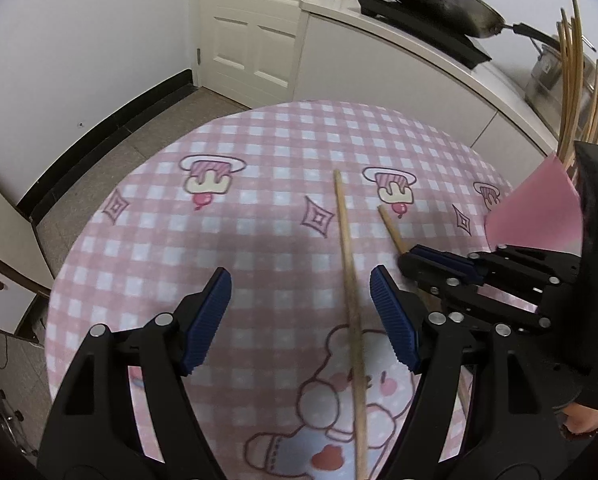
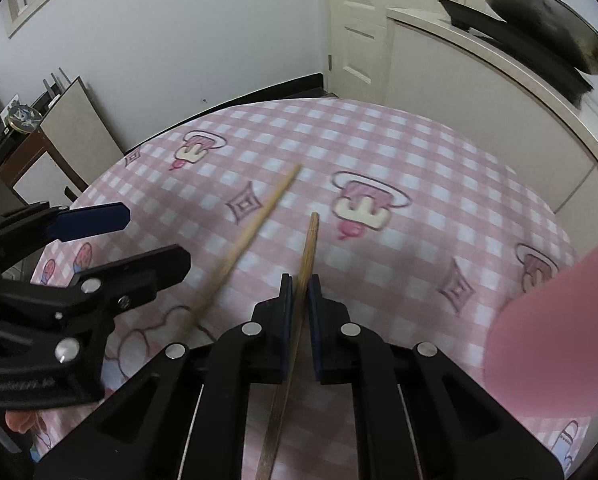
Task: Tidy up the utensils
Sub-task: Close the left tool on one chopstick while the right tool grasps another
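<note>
A wooden chopstick (image 1: 349, 280) lies between the open blue-padded jaws of my left gripper (image 1: 301, 286), nearer the right pad; contact cannot be told. It shows blurred in the right wrist view (image 2: 255, 232). My right gripper (image 2: 299, 284) is shut on a second chopstick (image 2: 309, 248), which sticks forward past the fingertips. That gripper and chopstick (image 1: 393, 230) also appear in the left wrist view (image 1: 415, 260), just right of my left gripper. A pink holder (image 1: 539, 208) with several chopsticks (image 1: 571, 80) standing in it is at the right.
The round table (image 1: 259, 144) has a pink checked cloth with cartoon prints. Behind it runs a white counter (image 1: 399, 36) with a wok (image 1: 431, 0) on a black cooktop. A white door (image 1: 255, 28) is at the back. The pink holder (image 2: 559, 328) fills the right wrist view's right side.
</note>
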The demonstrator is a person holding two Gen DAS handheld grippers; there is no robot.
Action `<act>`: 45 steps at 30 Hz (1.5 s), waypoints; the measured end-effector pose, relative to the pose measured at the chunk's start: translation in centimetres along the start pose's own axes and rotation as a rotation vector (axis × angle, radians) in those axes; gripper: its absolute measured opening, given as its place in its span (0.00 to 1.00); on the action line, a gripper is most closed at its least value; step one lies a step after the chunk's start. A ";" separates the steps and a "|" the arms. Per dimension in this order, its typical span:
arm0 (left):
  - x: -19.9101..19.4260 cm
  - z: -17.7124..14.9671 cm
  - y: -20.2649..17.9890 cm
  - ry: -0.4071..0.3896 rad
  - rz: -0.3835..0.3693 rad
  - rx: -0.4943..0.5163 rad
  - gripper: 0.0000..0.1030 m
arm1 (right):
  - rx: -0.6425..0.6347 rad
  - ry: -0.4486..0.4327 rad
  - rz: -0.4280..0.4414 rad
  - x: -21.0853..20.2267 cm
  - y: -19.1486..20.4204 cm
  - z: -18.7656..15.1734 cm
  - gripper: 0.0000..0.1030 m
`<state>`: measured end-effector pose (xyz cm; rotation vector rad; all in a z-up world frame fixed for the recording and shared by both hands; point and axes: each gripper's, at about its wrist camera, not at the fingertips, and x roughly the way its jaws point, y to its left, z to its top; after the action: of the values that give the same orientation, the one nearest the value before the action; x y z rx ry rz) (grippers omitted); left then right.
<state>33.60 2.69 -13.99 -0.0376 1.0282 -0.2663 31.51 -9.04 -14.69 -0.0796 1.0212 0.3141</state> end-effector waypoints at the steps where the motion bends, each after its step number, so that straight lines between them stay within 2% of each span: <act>1: 0.3 0.2 -0.4 0.006 -0.002 0.004 0.69 | 0.007 0.000 -0.001 -0.1 -0.4 -0.1 0.06; 12: 3.0 1.7 -3.4 0.035 0.046 0.042 0.67 | 0.051 -0.011 0.024 -1.0 -2.6 -0.9 0.06; 13: 3.4 1.7 -3.8 0.041 0.053 0.056 0.54 | 0.054 -0.012 0.028 -1.0 -2.6 -1.0 0.06; 14: 3.7 1.8 -4.0 0.051 0.055 0.062 0.37 | 0.055 -0.014 0.031 -1.0 -2.7 -1.0 0.06; 15: 4.2 1.8 -4.2 0.070 0.055 0.065 0.32 | 0.057 -0.015 0.032 -1.0 -2.7 -1.1 0.06; 18: 4.4 1.9 -4.6 0.053 0.085 0.078 0.28 | 0.062 -0.017 0.039 -1.0 -2.8 -1.1 0.06; 20: 4.4 1.9 -4.7 0.040 0.096 0.083 0.08 | 0.065 -0.020 0.044 -1.2 -2.8 -1.1 0.06; 26: 3.3 1.8 -4.4 0.012 0.075 0.057 0.06 | 0.067 -0.050 0.062 -2.4 -2.8 -1.0 0.06; 36: -4.2 1.9 -4.3 -0.113 0.004 0.048 0.06 | 0.037 -0.144 0.080 -6.9 -1.1 -0.5 0.05; 45: -10.6 1.4 -6.4 -0.219 -0.049 0.074 0.06 | 0.019 -0.258 0.059 -12.8 -0.3 -1.1 0.05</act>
<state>28.35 -1.12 -3.40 -0.0238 0.8002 -0.3369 24.56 -12.39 -4.45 0.0079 0.7716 0.3585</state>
